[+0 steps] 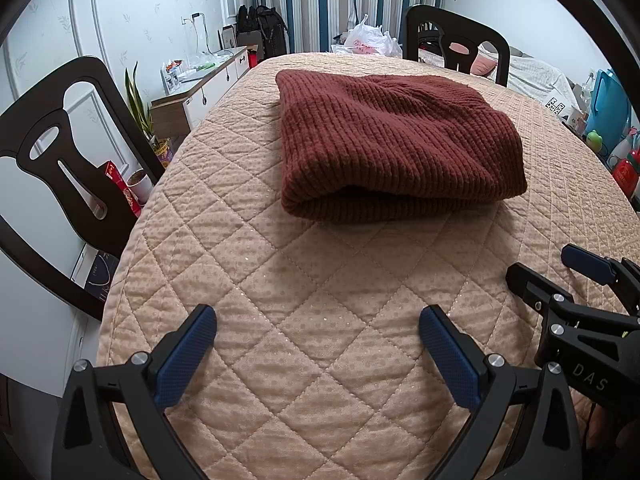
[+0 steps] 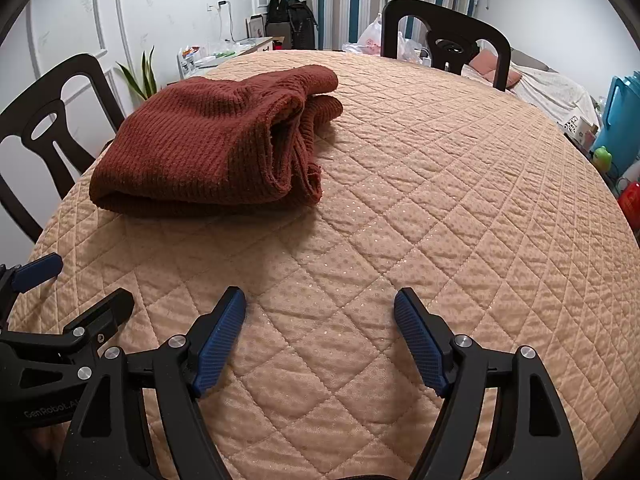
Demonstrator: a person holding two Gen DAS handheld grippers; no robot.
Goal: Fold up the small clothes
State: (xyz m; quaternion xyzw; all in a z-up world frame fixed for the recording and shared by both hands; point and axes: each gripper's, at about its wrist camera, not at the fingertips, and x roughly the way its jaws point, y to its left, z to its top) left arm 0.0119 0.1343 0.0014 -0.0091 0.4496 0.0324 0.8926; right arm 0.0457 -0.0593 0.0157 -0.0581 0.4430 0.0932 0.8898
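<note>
table with quilted tan cover; rust knit garment lies folded into a thick stack on it, well ahead of both tongs. left tongs and right tongs spread apart, empty. fold looks finished; next likely tidy or leave.

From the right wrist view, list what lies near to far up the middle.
Right tongs, open → bare quilted table cover → dark chair → striped curtains.
</note>
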